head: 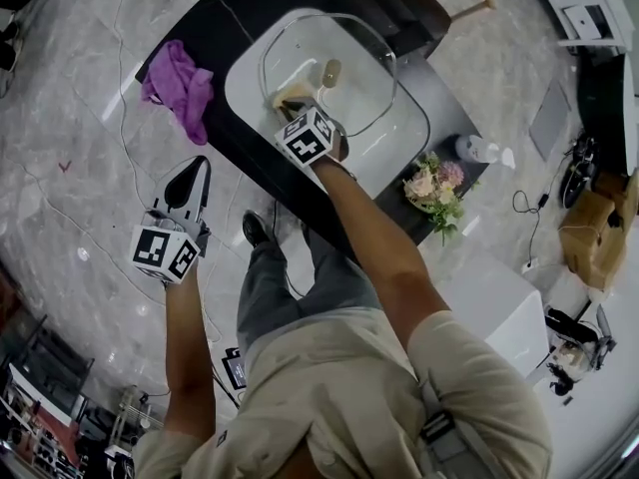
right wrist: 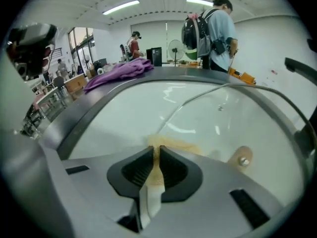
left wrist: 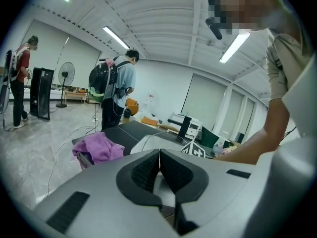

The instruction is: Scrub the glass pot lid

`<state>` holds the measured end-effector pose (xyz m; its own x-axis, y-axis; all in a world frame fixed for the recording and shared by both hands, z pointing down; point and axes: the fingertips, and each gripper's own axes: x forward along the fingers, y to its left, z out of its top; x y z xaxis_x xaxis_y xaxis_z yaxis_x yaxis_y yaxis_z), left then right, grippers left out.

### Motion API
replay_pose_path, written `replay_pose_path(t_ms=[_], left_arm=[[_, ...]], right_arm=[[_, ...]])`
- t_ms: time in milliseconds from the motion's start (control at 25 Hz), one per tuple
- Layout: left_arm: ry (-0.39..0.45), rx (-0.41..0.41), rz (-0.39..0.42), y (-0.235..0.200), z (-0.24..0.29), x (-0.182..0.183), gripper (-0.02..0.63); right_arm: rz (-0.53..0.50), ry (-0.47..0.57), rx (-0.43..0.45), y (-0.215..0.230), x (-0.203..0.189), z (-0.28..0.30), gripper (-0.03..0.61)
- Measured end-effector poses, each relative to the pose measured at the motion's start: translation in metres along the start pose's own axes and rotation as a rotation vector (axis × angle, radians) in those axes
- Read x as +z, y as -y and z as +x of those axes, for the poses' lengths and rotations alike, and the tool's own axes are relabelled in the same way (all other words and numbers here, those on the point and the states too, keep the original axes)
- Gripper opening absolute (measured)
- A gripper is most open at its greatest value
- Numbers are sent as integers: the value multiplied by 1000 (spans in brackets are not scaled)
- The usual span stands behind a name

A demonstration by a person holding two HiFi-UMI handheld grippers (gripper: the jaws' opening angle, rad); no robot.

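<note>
- While the left gripper point(left wrist: 159, 155) hangs nearest the person, off the near edge of the dark counter point(head: 230, 28) and over the floor point(head: 80, 168), its jaws are pressed together with nothing between them.
- Next out, the right gripper point(right wrist: 155, 150) reaches over that near edge and down into the white basin point(head: 250, 88). Its jaws are clamped on a thin yellowish sponge point(right wrist: 173, 145), which sticks out past the fingertips.
- Just beyond the jaws, the sponge's free end touches the glass pot lid point(right wrist: 218, 118), close to the lid's near rim. The lid sits inside the basin, and its rim arcs up and away to the right. It looks tilted, but I cannot tell which face is up.
- Farther along the glass, ahead and to the right of the fingertips, is the tan knob point(right wrist: 242, 157) with a screw at its centre.
- Judgement: the scrub turns on this line. The lid's unscrubbed glass lies forward and to the right of the right gripper, so strokes should sweep that way and around the knob. The lid is round, so no axis dictates direction. The left gripper is well apart from the lid, so nothing steadies it and it may slide in the basin.
- Farthest out, a purple cloth point(head: 180, 83) lies on the counter's left end and flowers point(head: 434, 183) stand near its right end.
</note>
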<state>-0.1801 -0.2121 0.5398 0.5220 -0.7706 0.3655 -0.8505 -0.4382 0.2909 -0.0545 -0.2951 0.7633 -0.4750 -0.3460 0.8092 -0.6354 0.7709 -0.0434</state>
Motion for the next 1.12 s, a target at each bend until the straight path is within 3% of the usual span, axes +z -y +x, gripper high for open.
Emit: replay_pose_path(t_ms=[120,440,680,920,1120], left_arm=[[2,5,-6,-1,-4,-7,20],[6,1,-8,2,-5,-8,20],[13,-12,2,8,2,-1,20],[17,-30,5,17,12,4,20],[21,-43,10,25,19,7,20]], right_arm=[[4,-11,22,-17,-3,11,44],[9,-3,-19,-1,-2,0,44],[74,-18,-121,51,-22,-35,44],[165,21,-338,137,-43,-113,44],[125,32,-341,141,-37,-129,44]])
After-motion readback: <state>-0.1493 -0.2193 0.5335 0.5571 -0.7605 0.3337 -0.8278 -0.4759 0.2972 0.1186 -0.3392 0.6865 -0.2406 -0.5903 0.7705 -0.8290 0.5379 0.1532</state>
